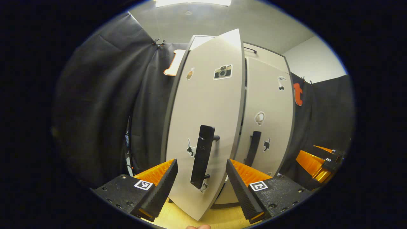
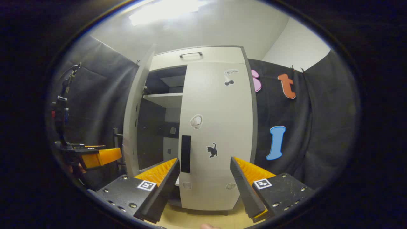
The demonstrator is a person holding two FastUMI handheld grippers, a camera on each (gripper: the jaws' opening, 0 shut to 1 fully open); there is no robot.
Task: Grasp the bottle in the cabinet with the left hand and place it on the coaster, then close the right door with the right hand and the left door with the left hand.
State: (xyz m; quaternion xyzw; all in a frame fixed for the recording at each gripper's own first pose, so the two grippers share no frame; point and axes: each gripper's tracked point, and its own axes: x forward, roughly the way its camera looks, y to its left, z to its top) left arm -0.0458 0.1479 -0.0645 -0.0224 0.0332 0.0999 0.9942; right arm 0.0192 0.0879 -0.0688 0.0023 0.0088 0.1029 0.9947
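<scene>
Left gripper view: left tool spread wide, holding nothing, fingers either side of the left door and just short of its handle. That door stands ajar, swung partway out from the cabinet. Beyond it the right door sits flush with the frame, handle vertical. The right tool shows at the far right edge, low; its opening cannot be told from here. Pale wood desk underneath. Judgement: right door looks done, left door is the step in hand, only the last push left. Right gripper view: right tool also wide and empty, hanging back in front of the shut right door. Left door seen edge-on, open; dark interior and a white shelf between the two doors. Left tool near that door's outer face. No bottle or coaster in sight here, so the placing step cannot be confirmed. Doors are pale, flat, with small stickers and dark bar handles.
</scene>
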